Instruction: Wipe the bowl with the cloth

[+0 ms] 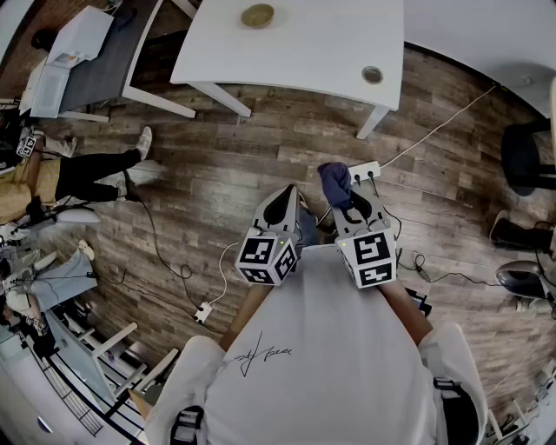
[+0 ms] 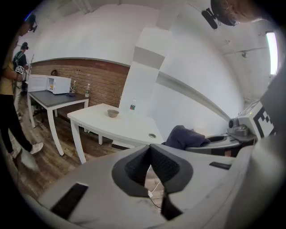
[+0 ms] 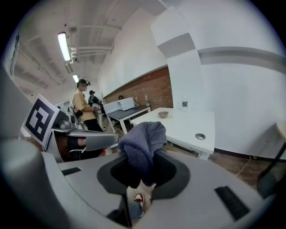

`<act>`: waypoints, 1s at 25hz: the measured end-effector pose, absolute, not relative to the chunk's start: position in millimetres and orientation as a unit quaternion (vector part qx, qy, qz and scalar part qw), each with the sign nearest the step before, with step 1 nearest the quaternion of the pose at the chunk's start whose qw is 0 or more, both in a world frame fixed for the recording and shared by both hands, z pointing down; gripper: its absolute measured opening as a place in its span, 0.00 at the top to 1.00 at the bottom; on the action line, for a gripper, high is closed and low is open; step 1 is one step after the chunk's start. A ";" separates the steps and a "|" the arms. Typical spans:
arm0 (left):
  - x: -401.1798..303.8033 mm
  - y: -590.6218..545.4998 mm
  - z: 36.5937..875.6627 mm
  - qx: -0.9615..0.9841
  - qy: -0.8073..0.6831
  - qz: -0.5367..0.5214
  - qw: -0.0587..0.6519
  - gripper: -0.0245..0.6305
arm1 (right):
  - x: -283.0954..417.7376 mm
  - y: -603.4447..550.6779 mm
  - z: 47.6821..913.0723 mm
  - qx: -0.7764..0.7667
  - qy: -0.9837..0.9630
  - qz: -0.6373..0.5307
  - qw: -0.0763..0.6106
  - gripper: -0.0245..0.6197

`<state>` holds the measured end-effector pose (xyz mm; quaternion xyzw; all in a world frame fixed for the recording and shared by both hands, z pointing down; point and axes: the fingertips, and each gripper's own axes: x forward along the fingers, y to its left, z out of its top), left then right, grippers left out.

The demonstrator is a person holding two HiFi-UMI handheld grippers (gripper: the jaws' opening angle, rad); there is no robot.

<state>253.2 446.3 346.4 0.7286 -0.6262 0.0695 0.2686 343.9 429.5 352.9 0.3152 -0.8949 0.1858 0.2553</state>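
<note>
Cloth (image 3: 144,143), dark blue-grey and knitted, sits pinched in the right tool (image 3: 140,169). The jaws are clenched on its lower part, and the rest bunches up above the tips. In the head view it sticks out ahead of that tool, over the wooden floor (image 1: 261,148). Just beside it, the left tool (image 2: 149,150) has its jaws pressed together with nothing between them. Both tools are held side by side in front of the person's chest, pointing somewhat downward. The bowl (image 1: 257,15), small and brownish, stands on the white tabletop (image 1: 321,48), well apart from both tools. A round hole (image 1: 372,75) is set in the same tabletop, nearer the right tool's side.
</note>
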 end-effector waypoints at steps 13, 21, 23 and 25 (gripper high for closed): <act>154.2 413.0 338.6 0.719 -0.641 0.056 0.264 0.96 | 257.4 397.1 336.6 0.295 -0.908 0.175 0.241 0.84; 102.8 389.6 330.2 0.716 -0.650 0.061 0.249 0.96 | 214.6 366.6 327.8 0.318 -0.901 0.199 0.217 0.84; 90.7 387.9 329.2 0.715 -0.651 0.059 0.248 0.96 | 203.2 362.8 327.3 0.320 -0.901 0.197 0.217 0.84; 80.3 387.3 328.2 0.716 -0.650 0.055 0.247 0.96 | 193.6 359.8 326.8 0.322 -0.901 0.195 0.217 0.84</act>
